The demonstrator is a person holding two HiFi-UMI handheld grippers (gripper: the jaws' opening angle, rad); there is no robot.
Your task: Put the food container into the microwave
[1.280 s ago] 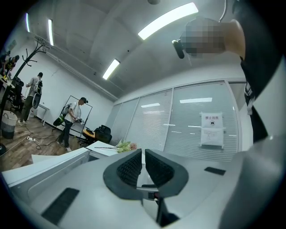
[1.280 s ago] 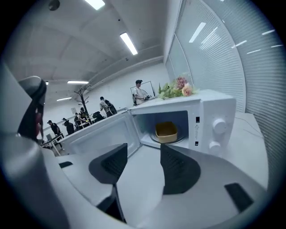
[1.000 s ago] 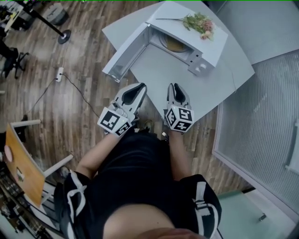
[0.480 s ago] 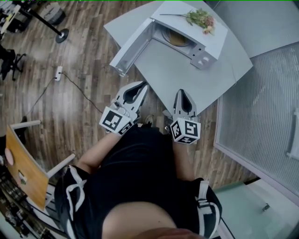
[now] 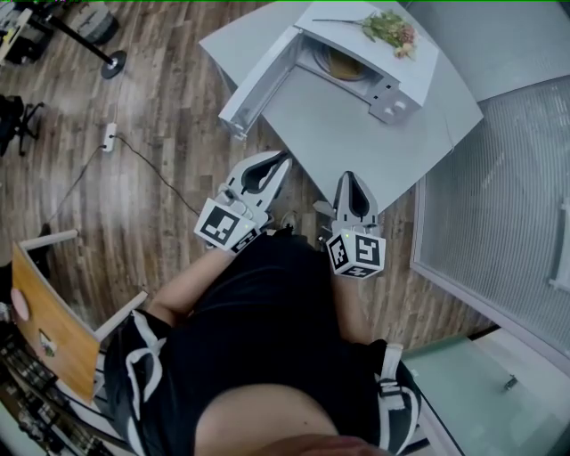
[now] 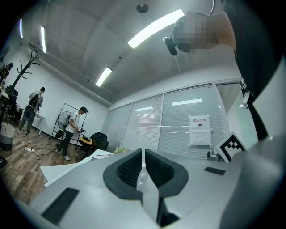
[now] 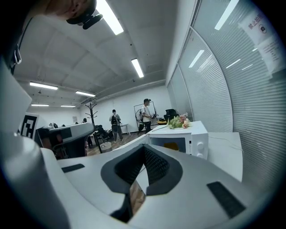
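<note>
The white table (image 5: 356,142) fills the space ahead of me, and the microwave (image 5: 411,69) stands at its far end with its door (image 5: 258,85) swung wide open toward my left. I hold both tongs back near my body, well apart from the oven. The left gripper (image 5: 279,160) is over the floor just off the table's edge, and the right gripper (image 5: 349,178) is over the near corner.

Each gripper's own view shows its jaws pressed together with nothing between them, so both are clenched on air. The food container (image 5: 343,64) is the tan tub and it sits inside the cavity on the turntable, which is where the task wants it. I can't tell from here whether I put it there.

As I judge it, what matters now is not undoing that. I should keep the tongs low and clear of the open door, whose free edge juts out past the table and would be easy to clip with the left one. The task sentence says nothing of the door, so I leave open whether it gets shut.

If it does, a flat, slow push on the outer panel near its free edge with shut jaws should do. That way it swings without jolting the oven or shaking the flowers (image 5: 392,27) lying on top. The tub looks roughly centred on the plate, though the view is too small to be sure.
</note>
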